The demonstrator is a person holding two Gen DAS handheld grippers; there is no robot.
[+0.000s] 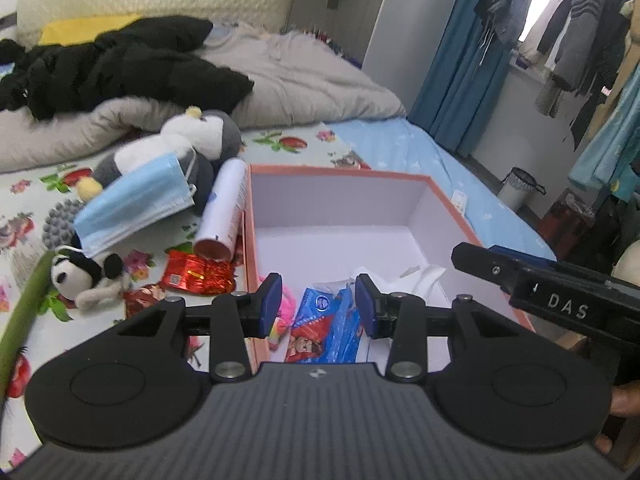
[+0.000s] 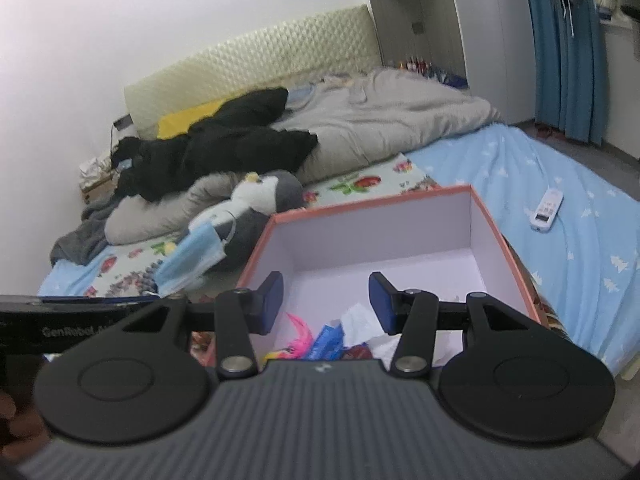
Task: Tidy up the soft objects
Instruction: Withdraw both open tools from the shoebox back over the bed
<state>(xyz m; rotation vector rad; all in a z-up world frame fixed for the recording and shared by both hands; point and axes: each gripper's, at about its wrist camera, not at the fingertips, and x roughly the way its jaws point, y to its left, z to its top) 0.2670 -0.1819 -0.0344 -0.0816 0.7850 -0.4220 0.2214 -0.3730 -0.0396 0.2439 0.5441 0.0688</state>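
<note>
An open box with a pink rim point(image 1: 336, 172) and white inside stands on the bed. In it lie a blue packet point(image 1: 332, 320), a pink fluffy thing point(image 1: 284, 304) and crumpled white tissue point(image 1: 420, 276). My left gripper point(image 1: 319, 306) hovers open over the box's near end with nothing between its fingers. My right gripper point(image 2: 326, 300) is open too, above the same box point(image 2: 492, 236), also holding nothing. Left of the box lie a grey and white penguin plush point(image 1: 188, 140), a blue face mask point(image 1: 136, 204) and a small panda plush point(image 1: 80, 276).
A white spray can point(image 1: 224, 212) leans on the box's left wall beside red foil packets point(image 1: 196, 276). A grey duvet point(image 1: 304, 76) and black clothes point(image 1: 120, 64) fill the far bed. A white remote point(image 2: 546, 208) lies on the blue sheet. Clothes hang at right.
</note>
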